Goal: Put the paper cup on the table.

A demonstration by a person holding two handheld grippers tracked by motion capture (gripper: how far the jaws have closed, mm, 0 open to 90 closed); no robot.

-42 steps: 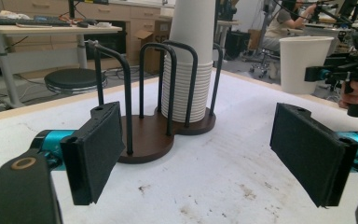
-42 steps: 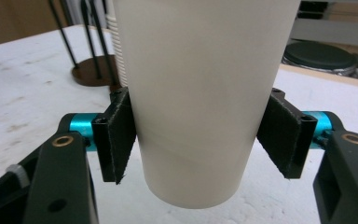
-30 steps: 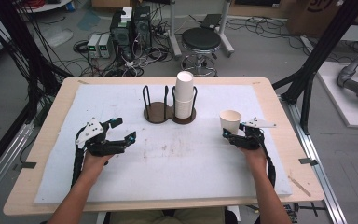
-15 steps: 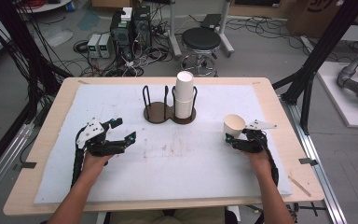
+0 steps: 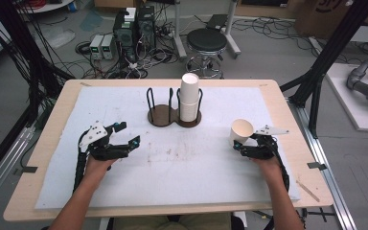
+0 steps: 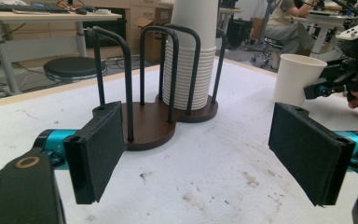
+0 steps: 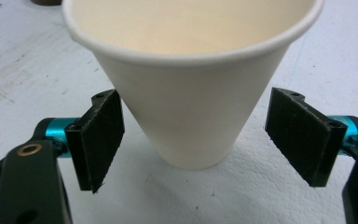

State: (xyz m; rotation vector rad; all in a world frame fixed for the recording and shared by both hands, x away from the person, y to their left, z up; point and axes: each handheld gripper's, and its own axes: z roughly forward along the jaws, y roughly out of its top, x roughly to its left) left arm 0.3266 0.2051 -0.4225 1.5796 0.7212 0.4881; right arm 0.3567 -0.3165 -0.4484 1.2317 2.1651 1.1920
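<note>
Since the earlier frames, the right gripper [image 5: 237,144] has set the cup [image 5: 241,131] upright on the table [image 5: 48,143] and its jaws have just been opening; the cup stands between them with a gap at each pad, released. Landmark: the holder [image 5: 162,116], a dark two-ring wire stand at the table's middle back. Its right ring holds a tall stack [image 5: 189,97] of nested cups; its left ring holds nothing. The loose cup, nothing visible inside, stands well right of the holder and nearer the person. Left of the holder, the left gripper [image 5: 128,134] hovers with jaws apart, grasping nothing.
</note>
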